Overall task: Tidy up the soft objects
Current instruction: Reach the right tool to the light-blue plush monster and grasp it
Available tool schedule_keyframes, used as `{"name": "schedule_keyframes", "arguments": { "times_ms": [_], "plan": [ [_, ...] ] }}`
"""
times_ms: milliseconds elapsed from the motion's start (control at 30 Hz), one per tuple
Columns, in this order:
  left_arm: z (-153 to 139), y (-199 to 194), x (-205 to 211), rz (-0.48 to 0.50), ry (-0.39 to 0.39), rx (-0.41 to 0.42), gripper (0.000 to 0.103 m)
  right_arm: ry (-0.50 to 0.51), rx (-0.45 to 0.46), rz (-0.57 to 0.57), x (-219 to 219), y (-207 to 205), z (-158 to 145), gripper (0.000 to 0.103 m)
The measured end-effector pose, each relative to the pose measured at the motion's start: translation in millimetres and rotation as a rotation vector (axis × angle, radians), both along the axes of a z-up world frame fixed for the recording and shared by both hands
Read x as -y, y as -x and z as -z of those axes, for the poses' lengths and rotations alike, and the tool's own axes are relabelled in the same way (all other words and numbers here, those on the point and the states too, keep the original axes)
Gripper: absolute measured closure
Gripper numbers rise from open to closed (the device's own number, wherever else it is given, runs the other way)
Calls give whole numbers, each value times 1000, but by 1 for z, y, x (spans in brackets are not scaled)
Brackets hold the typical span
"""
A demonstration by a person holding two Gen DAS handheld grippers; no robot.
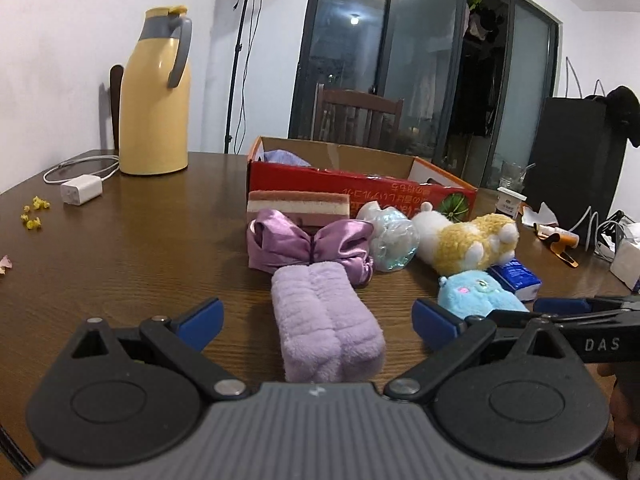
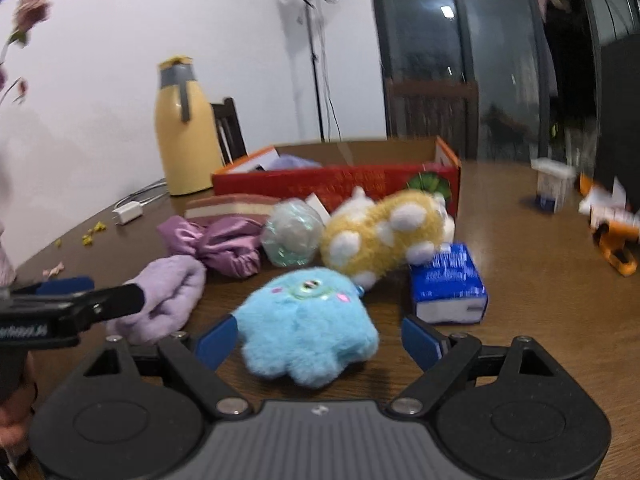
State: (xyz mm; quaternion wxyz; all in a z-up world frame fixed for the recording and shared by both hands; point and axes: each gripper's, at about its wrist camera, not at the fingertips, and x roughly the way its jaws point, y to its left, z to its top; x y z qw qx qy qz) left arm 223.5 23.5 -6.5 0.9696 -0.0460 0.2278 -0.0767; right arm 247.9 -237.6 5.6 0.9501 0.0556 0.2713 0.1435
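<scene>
On the brown wooden table (image 1: 132,248) lies a folded lilac plush towel (image 1: 326,320), straight between the wide-apart blue pads of my left gripper (image 1: 318,322), which is open and not touching it. My right gripper (image 2: 320,342) is open around a fluffy light-blue plush toy (image 2: 306,326); the left pad sits close to its fur without pressing. Behind lie a purple satin bow (image 1: 306,246), a layered sponge (image 1: 298,204), a clear crinkly ball (image 1: 392,244), a yellow-and-white plush animal (image 1: 468,240) and an open red cardboard box (image 1: 360,184) with something lilac inside.
A small blue box (image 2: 448,284) stands right of the blue toy. A tall yellow jug (image 1: 154,96), a white charger with cable (image 1: 80,190) and yellow crumbs (image 1: 34,212) occupy the left. A cup, wrappers, cables and a dark speaker (image 1: 576,152) crowd the right.
</scene>
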Motion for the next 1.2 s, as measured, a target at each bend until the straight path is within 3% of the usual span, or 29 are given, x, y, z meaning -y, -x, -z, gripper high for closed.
{"name": "schedule_keyframes", "arguments": {
  "times_ms": [133,267,433,633,733,867,933,1033,1200],
  "plan": [
    [2,-8,1,-15,-16,-28,1,-29,-33,-2,4,-15,6,15],
    [3,-12,0,-55,-7,-50,1,-58,-74,-59,1,-22,8,25],
    [4,-12,-8,-85,33,-58,1,-40,-91,-142,-12,-25,4,51],
    [1,-2,-7,-96,24,-43,1,24,-40,-166,-26,-2,-4,67],
    [-5,15,-6,-80,11,9,1,2,-45,-159,-23,11,-5,68],
    [-18,37,-9,-79,24,48,1,-115,-113,-167,-9,25,-4,68],
    [-25,48,-9,-59,45,62,1,-174,-155,-183,-5,32,-2,63],
    [-30,64,-1,1,67,66,1,-161,-143,-177,-4,45,-4,49],
    [-23,72,22,75,79,26,2,-198,-92,-130,13,53,-6,45]
  ]
}}
